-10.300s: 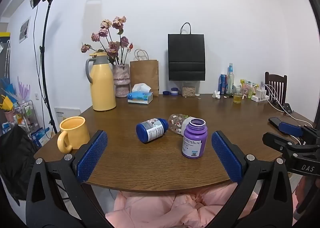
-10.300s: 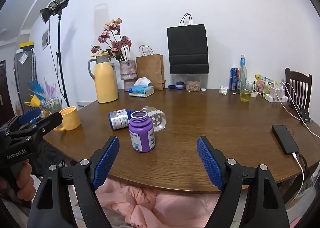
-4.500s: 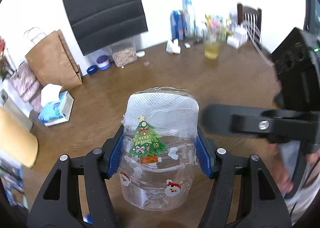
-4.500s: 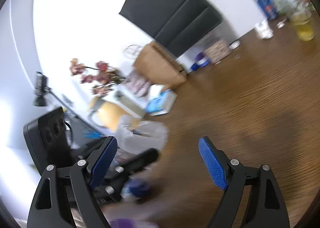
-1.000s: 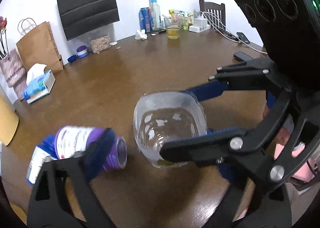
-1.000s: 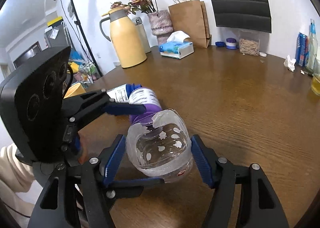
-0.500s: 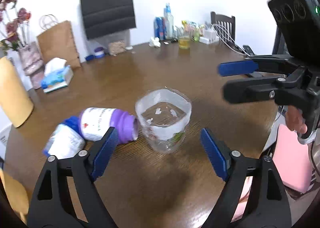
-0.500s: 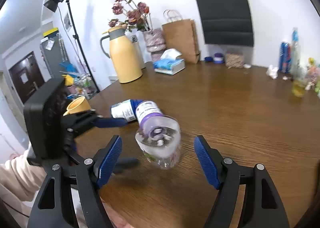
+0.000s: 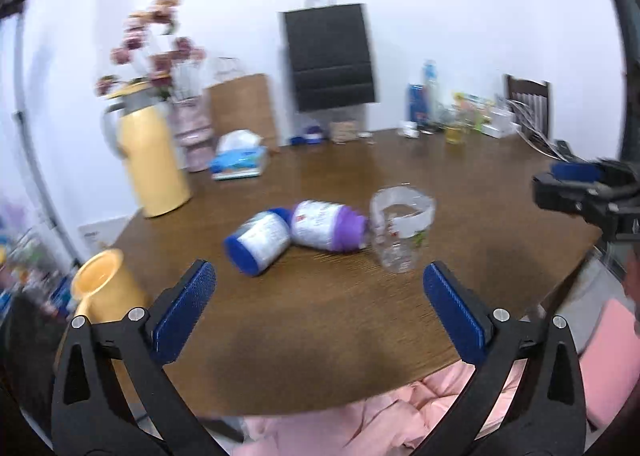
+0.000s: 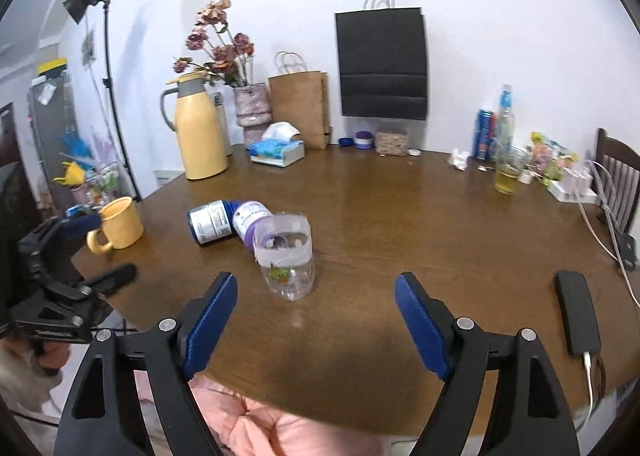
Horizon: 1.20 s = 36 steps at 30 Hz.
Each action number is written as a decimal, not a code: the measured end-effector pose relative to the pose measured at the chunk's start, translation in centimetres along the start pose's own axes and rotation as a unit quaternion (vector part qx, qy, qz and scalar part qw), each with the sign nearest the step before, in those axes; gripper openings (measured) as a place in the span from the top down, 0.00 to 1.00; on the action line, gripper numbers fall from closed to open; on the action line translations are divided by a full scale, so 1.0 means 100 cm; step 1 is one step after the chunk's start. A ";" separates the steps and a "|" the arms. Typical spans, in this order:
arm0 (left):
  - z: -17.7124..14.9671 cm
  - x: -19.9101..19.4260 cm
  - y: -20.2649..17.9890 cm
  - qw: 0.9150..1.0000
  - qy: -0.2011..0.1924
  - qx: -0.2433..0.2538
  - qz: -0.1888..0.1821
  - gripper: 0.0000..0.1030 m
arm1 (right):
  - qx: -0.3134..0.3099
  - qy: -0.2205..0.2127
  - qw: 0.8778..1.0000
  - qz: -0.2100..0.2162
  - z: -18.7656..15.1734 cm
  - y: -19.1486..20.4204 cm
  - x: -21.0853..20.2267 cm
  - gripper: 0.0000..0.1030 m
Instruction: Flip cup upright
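Clear plastic cup [image 10: 287,256] with a white band and small festive prints stands upright, mouth up, near the front edge of the round brown wooden tabletop [image 10: 400,223]. From the left: a yellow ceramic mug [image 10: 118,223] sits at the left edge, then a blue-capped bottle [image 10: 210,221] and a purple-capped bottle [image 10: 250,221] lie on their sides, the purple one right against the cup. Left gripper [image 9: 320,312] and right gripper [image 10: 316,322] both hang spread wide and empty off the front edge. A black phone [image 10: 578,312] lies near the right edge.

The cup [image 10: 286,254] stands upright on the table [image 10: 420,223], touching a fallen purple bottle [image 10: 250,222]; right gripper [image 10: 315,322] gapes empty near it.
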<state>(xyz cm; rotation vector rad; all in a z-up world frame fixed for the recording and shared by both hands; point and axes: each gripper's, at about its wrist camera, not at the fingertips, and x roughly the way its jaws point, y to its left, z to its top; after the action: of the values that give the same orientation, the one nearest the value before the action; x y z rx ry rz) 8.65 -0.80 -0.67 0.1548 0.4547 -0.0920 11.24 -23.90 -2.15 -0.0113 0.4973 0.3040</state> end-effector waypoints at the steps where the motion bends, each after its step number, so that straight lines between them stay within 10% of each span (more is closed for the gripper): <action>1: -0.005 -0.005 0.002 1.000 -0.001 -0.012 0.018 0.00 | 0.000 -0.008 1.000 -0.003 -0.004 0.003 -0.004 0.17; 10: -0.032 -0.044 0.017 0.993 -0.041 -0.099 0.057 0.00 | -0.020 -0.079 0.997 0.012 -0.043 0.042 -0.041 0.17; 36: -0.031 -0.057 0.001 0.993 -0.076 -0.071 0.050 0.00 | 0.013 -0.091 0.996 0.023 -0.052 0.036 -0.044 0.17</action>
<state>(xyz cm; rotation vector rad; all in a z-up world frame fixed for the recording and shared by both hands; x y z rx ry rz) 2.23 0.08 -0.88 0.0307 0.2993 0.0271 4.09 -22.11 -4.40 0.0533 0.3216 0.3395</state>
